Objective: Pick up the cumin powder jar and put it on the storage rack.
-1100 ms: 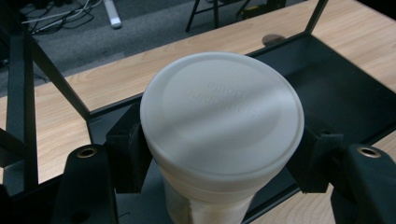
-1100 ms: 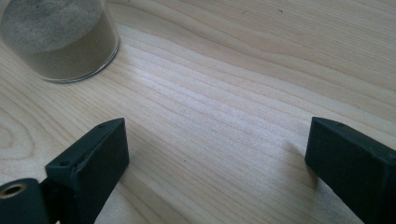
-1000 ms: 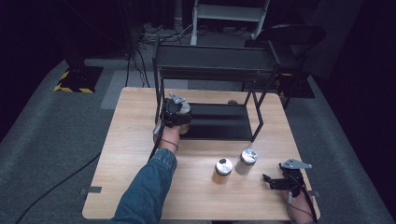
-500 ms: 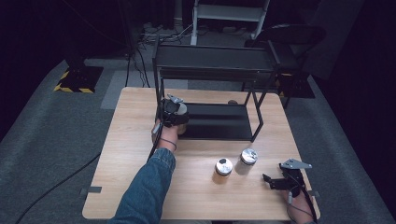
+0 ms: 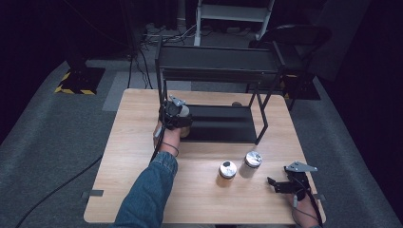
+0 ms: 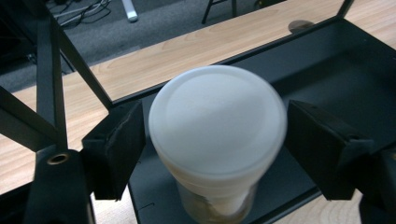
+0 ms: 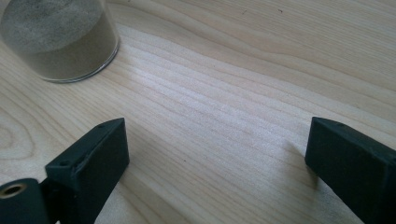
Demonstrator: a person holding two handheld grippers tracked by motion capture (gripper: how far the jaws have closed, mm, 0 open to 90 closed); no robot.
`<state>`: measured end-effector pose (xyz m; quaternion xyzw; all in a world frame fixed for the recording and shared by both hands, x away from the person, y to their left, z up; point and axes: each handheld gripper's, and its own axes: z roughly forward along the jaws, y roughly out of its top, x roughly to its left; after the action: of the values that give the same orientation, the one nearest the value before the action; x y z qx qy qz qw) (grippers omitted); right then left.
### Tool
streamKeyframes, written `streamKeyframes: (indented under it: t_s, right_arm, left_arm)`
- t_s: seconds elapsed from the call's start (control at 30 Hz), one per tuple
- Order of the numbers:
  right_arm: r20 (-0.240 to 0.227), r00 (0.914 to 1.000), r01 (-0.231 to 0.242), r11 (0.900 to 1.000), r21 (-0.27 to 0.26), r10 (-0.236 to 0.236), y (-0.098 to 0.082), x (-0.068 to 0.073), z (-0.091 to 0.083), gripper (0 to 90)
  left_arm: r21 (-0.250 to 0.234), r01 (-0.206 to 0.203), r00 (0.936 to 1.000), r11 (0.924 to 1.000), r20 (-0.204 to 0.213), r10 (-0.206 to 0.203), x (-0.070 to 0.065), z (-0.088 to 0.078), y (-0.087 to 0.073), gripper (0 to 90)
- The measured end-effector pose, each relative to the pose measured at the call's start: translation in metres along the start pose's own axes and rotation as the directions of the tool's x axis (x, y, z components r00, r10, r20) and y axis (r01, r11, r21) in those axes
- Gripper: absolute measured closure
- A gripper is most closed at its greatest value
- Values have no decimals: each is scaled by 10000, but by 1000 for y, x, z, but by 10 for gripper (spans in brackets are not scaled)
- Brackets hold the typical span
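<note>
As its jaws have just been opening, the left gripper brackets a white-lidded jar on the black rack's lower shelf — pads clear. Rigid, likely slippery glass — grip below the lid. Right gripper gapes, empty.

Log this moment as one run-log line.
left tool: jaws just opened, white-lidded jar between them on rack's lower shelf | right tool: open, over table | two jars waiting

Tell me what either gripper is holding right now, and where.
Nothing. The left gripper has just opened around the white-lidded jar; the right gripper is open.
</note>
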<state>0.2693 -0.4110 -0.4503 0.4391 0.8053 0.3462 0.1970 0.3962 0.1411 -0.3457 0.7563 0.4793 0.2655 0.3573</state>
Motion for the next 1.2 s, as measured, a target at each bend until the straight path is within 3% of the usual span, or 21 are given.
streamKeyframes:
  t_s: [0.33,0.83,1.2]
  right_arm:
    - [-2,10000,-1,10000,2,1,0,0,0,61]
    - [-6,10000,-6,10000,2,6,0,0,0,61]
    - [-9,10000,-8,10000,2,8,0,0,0,61]
  left_arm:
    - [-606,21,9984,9982,558,13,4,-35,-7,156]
    - [-1272,514,9916,9905,1244,-355,23,-103,-52,155]
    - [-1362,351,9920,9901,1248,-180,30,-127,-90,120]
